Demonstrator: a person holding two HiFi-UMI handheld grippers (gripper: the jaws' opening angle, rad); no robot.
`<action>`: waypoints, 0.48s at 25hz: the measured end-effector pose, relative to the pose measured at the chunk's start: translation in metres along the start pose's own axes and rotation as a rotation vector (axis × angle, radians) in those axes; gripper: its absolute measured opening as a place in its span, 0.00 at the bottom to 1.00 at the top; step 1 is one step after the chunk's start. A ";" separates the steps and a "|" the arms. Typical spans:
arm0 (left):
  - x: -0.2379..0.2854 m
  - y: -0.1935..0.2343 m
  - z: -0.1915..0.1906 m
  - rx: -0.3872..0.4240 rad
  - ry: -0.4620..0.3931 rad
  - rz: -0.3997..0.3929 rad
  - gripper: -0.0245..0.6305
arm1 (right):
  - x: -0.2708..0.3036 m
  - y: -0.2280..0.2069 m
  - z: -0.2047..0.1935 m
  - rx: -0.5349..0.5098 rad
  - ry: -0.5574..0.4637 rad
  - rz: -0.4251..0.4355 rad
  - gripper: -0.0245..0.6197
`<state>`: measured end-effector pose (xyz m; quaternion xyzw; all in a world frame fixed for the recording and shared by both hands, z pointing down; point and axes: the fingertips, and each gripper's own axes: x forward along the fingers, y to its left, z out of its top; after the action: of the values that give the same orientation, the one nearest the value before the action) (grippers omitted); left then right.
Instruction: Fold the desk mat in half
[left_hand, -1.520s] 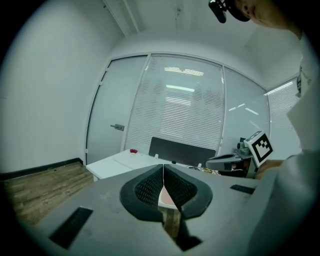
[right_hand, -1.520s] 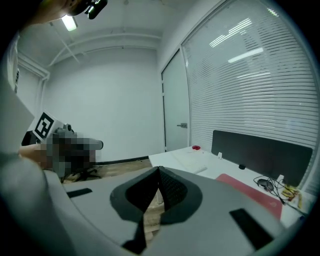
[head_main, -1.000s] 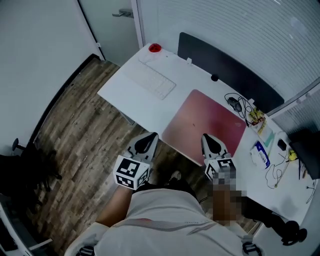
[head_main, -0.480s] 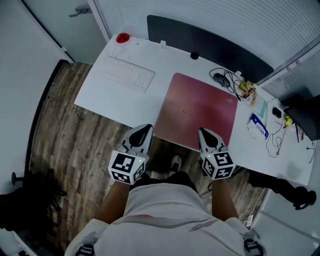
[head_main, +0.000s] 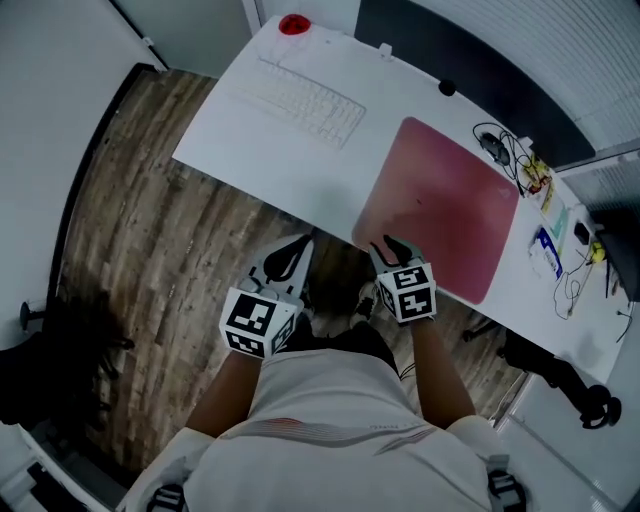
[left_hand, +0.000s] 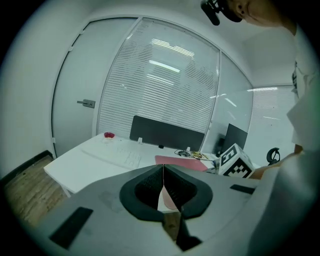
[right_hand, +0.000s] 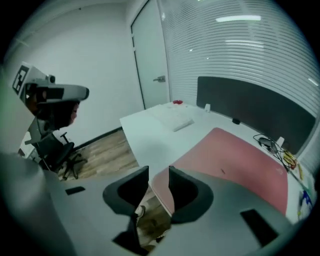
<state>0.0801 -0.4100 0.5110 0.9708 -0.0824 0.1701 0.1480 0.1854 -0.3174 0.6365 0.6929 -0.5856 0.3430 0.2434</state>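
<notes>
Pink desk mat (head_main: 440, 205), lying flat and unfolded on the white desk (head_main: 250, 160), with its near edge reaching the desk's front edge. Bare desktop is left between the mat and the keyboard (head_main: 305, 100). The mat's far right corner is crowded by cables (head_main: 500, 150). Open wooden floor (head_main: 150, 250) is seen below the front edge, and the left gripper (head_main: 290, 262) is held over it, short of the desk. The right gripper (head_main: 393, 250) is placed at the mat's near left corner.

What the head view leaves unclear is settled by the gripper views. In the right gripper view the jaws are seen apart and opening. Nothing is clamped between them, and the mat's corner shows just beyond the tips. In the left gripper view the jaws are seen pressed together on nothing.

Half a second before, the right gripper was placed farther right along the mat's near edge, and the left gripper hung over the floor as it does now.
</notes>
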 end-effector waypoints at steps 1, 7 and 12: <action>-0.004 0.004 -0.002 -0.004 0.003 0.008 0.06 | 0.014 0.005 -0.005 -0.013 0.029 0.003 0.31; -0.023 0.022 -0.020 -0.031 0.039 0.043 0.06 | 0.078 0.015 -0.036 -0.073 0.168 -0.038 0.31; -0.027 0.029 -0.029 -0.044 0.059 0.047 0.06 | 0.101 0.014 -0.045 -0.110 0.231 -0.079 0.31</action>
<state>0.0403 -0.4257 0.5351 0.9596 -0.1047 0.2001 0.1676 0.1709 -0.3518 0.7416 0.6571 -0.5439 0.3778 0.3601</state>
